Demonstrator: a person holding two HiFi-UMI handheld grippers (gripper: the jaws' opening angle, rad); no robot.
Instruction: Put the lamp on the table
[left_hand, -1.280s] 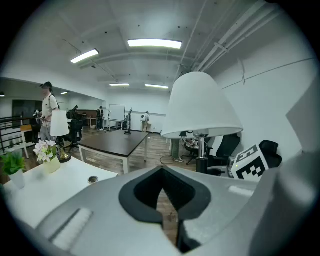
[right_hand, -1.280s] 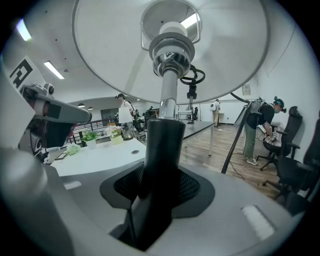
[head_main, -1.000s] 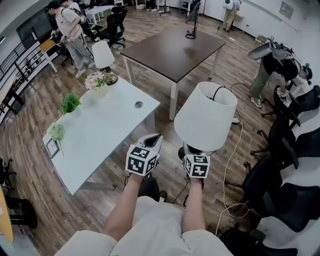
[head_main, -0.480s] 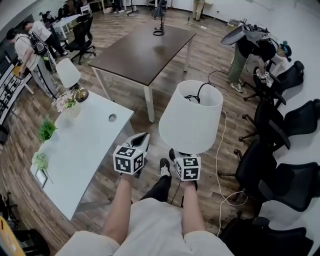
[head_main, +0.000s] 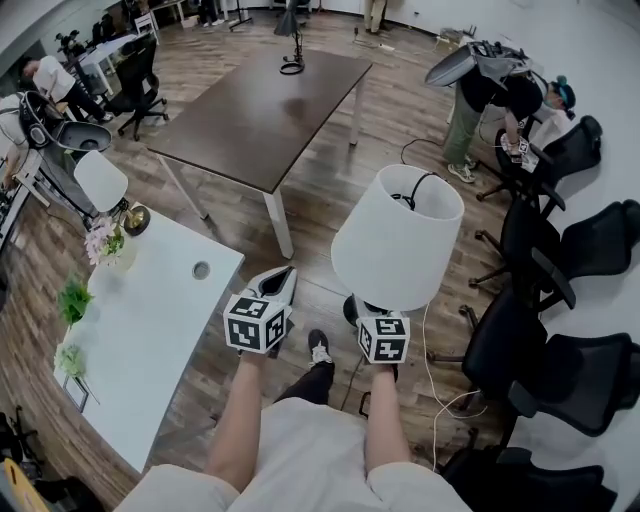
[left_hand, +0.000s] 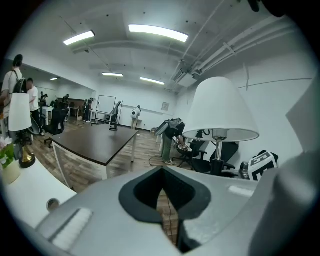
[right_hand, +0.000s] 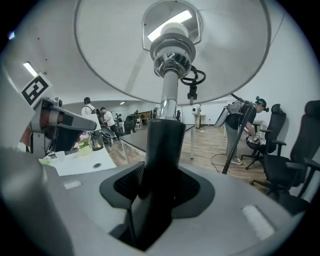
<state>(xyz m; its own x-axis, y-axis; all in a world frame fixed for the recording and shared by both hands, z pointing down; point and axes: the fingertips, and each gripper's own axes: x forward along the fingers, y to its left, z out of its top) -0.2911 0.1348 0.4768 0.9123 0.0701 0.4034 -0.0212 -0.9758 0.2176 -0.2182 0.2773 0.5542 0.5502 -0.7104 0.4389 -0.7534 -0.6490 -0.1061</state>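
Lamp hangs upright over the floor, its dark stem clamped in the right tongs. Left tongs are closed on nothing. The white worktop lies to the lamp's left, nearer the empty left tongs.

I stand on a wood-plank floor. At 12 o'clock is a dark brown table on white legs. At 9 o'clock, close by, is a long white table with a round cable hole. Black office chairs stand in a row from 2 to 4 o'clock along a white wall. Overhead, the white ceiling carries strip lights and exposed pipes.
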